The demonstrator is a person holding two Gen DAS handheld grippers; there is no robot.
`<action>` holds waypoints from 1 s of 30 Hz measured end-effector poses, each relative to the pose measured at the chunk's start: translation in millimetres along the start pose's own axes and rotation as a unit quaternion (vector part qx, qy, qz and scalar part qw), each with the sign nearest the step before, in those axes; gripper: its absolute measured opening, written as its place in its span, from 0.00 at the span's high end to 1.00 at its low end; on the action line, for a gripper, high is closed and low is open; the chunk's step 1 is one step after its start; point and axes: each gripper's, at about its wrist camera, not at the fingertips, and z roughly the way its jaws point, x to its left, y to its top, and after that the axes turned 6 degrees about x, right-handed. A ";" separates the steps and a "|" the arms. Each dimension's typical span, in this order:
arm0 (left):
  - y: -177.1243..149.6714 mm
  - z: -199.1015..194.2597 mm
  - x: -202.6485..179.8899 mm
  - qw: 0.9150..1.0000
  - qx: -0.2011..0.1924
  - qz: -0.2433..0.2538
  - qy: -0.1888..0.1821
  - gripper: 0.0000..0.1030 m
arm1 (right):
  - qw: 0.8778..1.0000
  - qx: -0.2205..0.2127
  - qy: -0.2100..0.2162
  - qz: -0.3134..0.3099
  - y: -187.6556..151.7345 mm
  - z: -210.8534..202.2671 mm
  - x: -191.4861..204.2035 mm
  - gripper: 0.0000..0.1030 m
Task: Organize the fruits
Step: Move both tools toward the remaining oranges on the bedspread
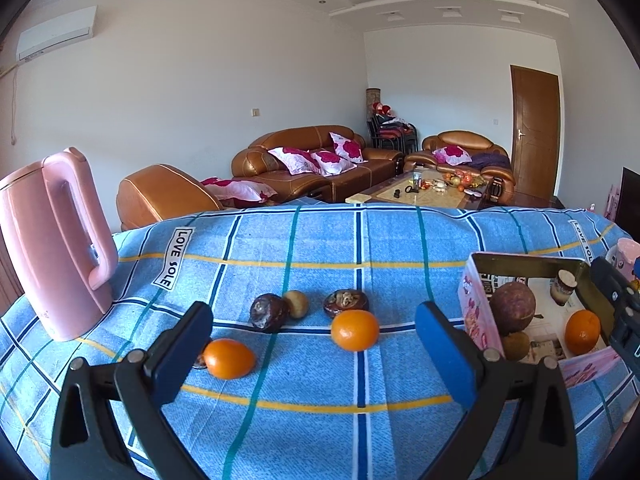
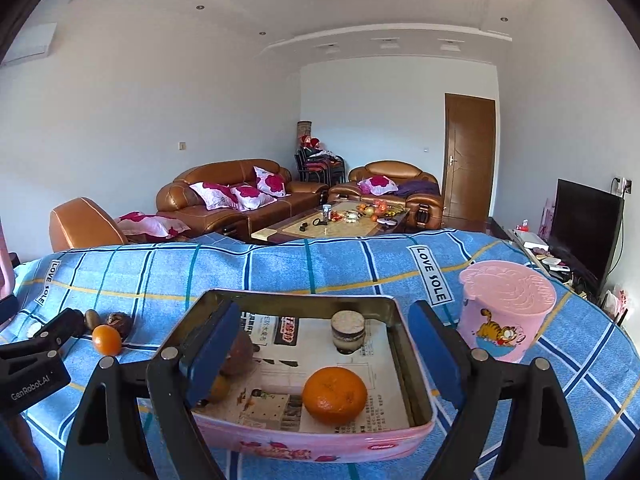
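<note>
Jaws wide on left gripper [image 1: 316, 344]; right gripper [image 2: 320, 344] over tin [image 2: 416, 384]

left wrist view: looks forward from behind the left gripper [image 1: 314, 354], low and close over the blue checked cloth [image 1: 304, 240], facing the sofas [image 1: 316, 160] far ahead
right wrist view: looks forward from behind the right gripper [image 2: 324, 354], close above the pink tin box [image 2: 304, 442], facing the same way
shared: the box [image 1: 478, 320], the orange inside it [image 1: 582, 331] [image 2: 334, 395], the small jar [image 1: 562, 287] [image 2: 347, 331], the loose orange [image 1: 355, 330] [image 2: 106, 340] and the far room show in both
</note>
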 end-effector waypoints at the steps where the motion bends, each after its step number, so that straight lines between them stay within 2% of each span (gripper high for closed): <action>1: 0.2 1.4 3.5 1.000 0.002 0.002 0.004 0.00 | 1.000 0.001 0.003 -0.003 -0.3 -0.5 4.7 0.15; 5: 0.8 8.2 20.6 1.000 0.013 0.003 0.020 0.00 | 1.000 0.004 0.016 -0.014 -2.2 -0.8 25.0 0.15; 11: 0.6 23.5 57.2 0.998 0.042 -0.025 0.030 0.00 | 0.999 0.016 0.043 -0.030 -3.0 0.6 57.5 0.15; 17: 6.7 40.3 97.5 0.995 0.063 -0.031 0.065 0.00 | 0.995 0.042 0.079 -0.054 -2.8 7.5 93.0 0.15; 21: 8.9 47.9 128.8 0.993 0.071 -0.058 0.079 0.00 | 0.989 0.061 0.112 -0.077 -4.0 12.5 117.3 0.15; 25: 9.6 53.7 154.3 0.989 0.078 -0.091 0.088 0.00 | 0.979 0.100 0.141 -0.105 -7.3 24.8 144.5 0.16; 26: 9.9 55.4 158.5 0.989 0.079 -0.094 0.086 0.00 | 0.977 0.106 0.146 -0.111 -6.9 27.9 150.3 0.17; 28: 10.2 57.8 162.4 0.988 0.082 -0.095 0.085 0.00 | 0.973 0.119 0.156 -0.122 -8.3 33.5 161.7 0.26; 30: 9.4 61.6 163.0 0.988 0.089 -0.090 0.085 0.00 | 0.969 0.140 0.157 -0.132 -9.4 43.3 172.5 0.27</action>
